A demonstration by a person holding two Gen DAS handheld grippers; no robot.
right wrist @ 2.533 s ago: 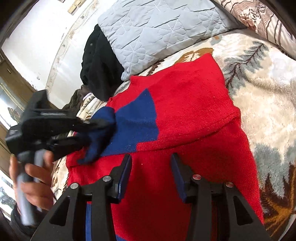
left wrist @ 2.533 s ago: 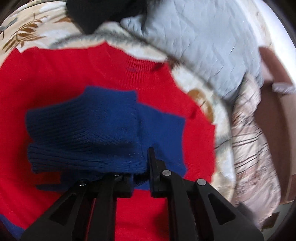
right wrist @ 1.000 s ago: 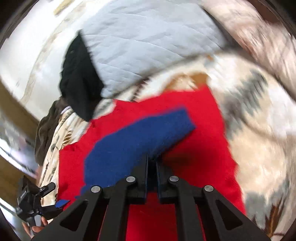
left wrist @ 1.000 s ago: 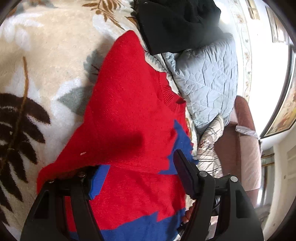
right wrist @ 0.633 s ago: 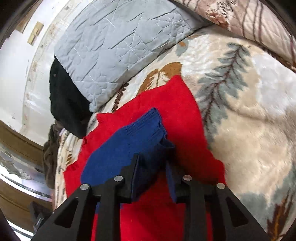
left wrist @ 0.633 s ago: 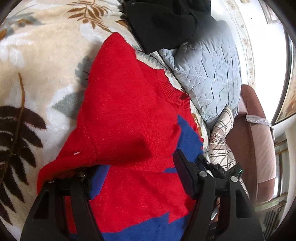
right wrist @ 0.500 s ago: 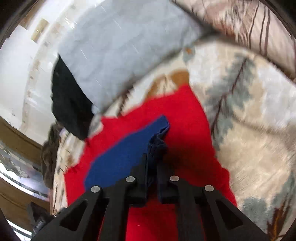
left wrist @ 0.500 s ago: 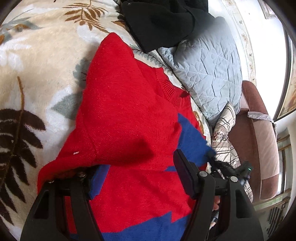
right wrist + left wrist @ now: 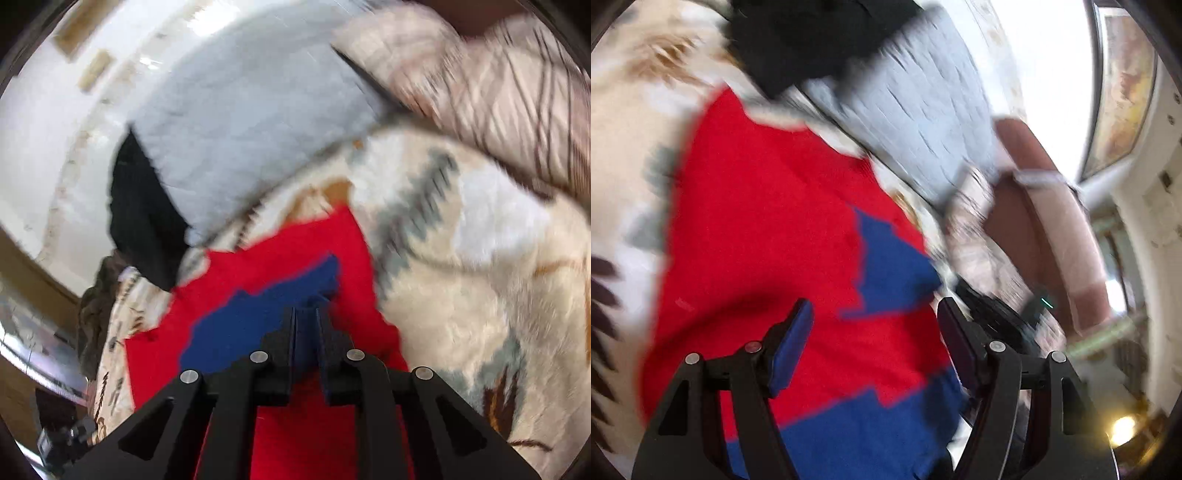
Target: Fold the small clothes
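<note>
Broadly, from largest to smallest. Cream blanket (image 9: 491,236) with grey, brown and dark leaf motifs, spread under everything else and filling the right half of the right wrist view. Grey quilted pillow (image 9: 243,107) at the far end of the blanket, partly lying over a black garment (image 9: 144,218); beside it on the right, a beige cushion with dark stripes (image 9: 491,85). Brown upholstered armchair (image 9: 1034,221) past the pillow in the left wrist view, blurred. Red and blue knitted sweater (image 9: 768,229) flat on the blanket, neckline toward the pillow, blue band along the near hem, blue sleeve (image 9: 258,314) folded across the red front. No container or vessel discernible in either view; sweater resting directly on the blanket.

Left gripper (image 9: 875,332) above the red front, pads spread wide, nothing between them, no contact with the fabric discernible. Right gripper (image 9: 304,317) over the sweater's right side, jaws nearly together and just opening, blue sleeve cuff between the pads; whether the pads still press on the knit: cannot tell, owing to motion blur. Right gripper also visible as a dark blurred shape at the sweater's right edge in the left wrist view.
</note>
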